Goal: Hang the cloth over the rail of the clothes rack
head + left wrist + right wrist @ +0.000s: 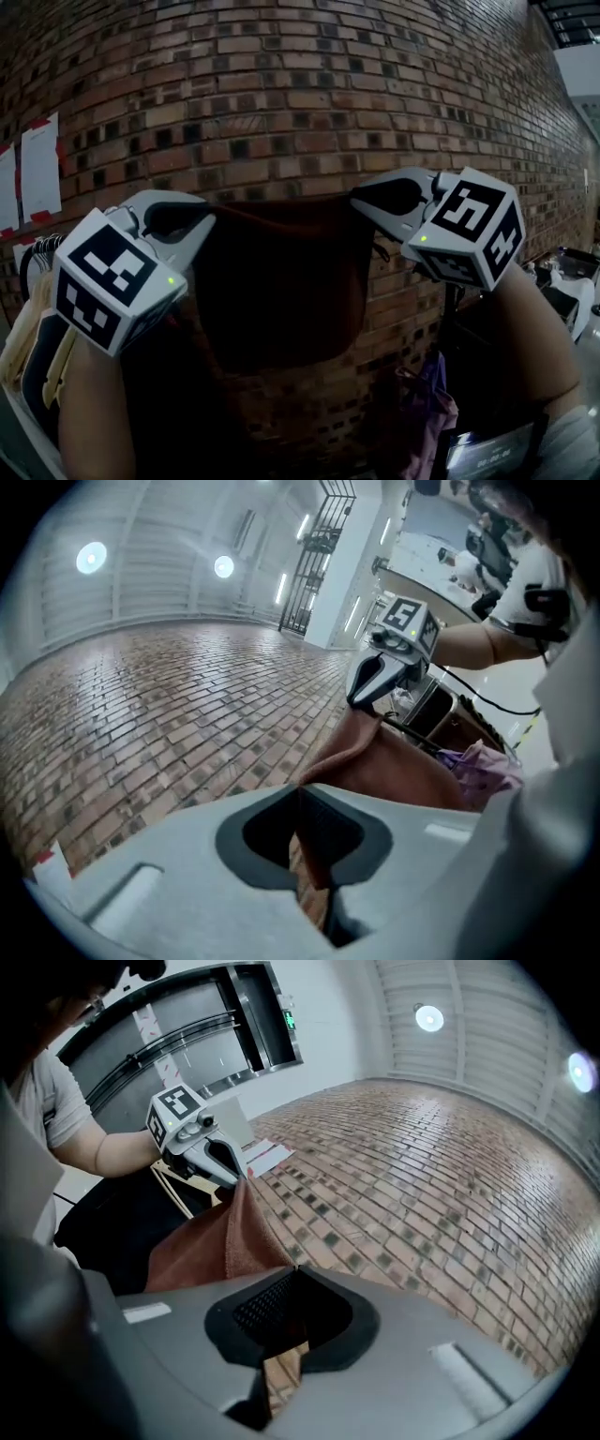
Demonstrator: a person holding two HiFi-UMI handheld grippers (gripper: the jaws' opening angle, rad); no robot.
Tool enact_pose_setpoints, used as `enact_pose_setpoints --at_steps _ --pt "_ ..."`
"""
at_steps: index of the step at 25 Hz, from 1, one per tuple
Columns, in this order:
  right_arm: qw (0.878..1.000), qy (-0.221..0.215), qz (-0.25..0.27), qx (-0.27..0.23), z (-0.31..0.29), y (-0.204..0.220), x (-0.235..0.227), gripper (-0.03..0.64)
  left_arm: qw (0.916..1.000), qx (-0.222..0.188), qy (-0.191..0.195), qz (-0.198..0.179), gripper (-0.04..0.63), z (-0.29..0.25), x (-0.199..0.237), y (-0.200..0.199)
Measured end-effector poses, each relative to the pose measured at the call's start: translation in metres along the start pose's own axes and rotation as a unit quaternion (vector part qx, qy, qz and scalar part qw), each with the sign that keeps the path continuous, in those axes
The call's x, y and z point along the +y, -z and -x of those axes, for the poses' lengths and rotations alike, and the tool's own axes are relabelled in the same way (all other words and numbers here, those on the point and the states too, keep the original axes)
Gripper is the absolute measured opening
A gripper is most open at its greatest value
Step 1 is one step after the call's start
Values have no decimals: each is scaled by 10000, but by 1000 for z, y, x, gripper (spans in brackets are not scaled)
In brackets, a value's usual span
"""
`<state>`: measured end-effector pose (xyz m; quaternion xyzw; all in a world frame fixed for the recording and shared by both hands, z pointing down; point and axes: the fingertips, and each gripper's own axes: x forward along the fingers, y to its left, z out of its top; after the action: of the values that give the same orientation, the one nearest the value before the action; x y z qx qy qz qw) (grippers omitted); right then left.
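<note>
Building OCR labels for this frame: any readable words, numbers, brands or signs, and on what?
Nothing here can be read.
White sheets on the brick wall: print too small to read.
Label at the head view's bottom right: blurred.
Green sign in the right gripper view: too small.
Left marker cube, right marker cube: square patterns only, no letters.

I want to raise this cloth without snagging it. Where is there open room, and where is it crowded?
Open: above the cloth, between left gripper and right gripper, with only the brick wall behind. Crowded: hanging clothes at lower left, purple garment at lower right.
</note>
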<state>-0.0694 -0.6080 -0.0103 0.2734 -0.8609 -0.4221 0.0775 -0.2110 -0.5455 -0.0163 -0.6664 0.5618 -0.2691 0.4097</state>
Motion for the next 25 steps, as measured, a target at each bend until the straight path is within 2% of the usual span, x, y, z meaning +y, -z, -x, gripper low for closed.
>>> enact_pose_setpoints --at_steps 3,6,9,14,20,22,25 --pt "9998 101 166 -55 -8 -13 -36 11 9994 126 -140 -298 15 -23 27 -12" --pt "9994 118 307 50 -18 -21 -68 11 9977 388 -112 -548 15 -48 48 -17" --pt "9993 -27 323 190 -35 -24 -90 11 9967 578 -65 -559 15 -67 72 -17" --pt "9980 -224 345 470 -69 -9 -115 11 9966 656 103 -493 15 -94 98 -16" --pt "9896 -917 206 1093 -113 25 -115 11 9882 1211 689 -635 15 -125 98 12" --pt "9844 -1173 186 1302 -124 37 -110 11 9812 1468 1016 -729 15 -134 91 27" --pt "9737 -1584 310 1605 -135 51 -99 11 9663 1825 1610 -838 15 -142 76 48"
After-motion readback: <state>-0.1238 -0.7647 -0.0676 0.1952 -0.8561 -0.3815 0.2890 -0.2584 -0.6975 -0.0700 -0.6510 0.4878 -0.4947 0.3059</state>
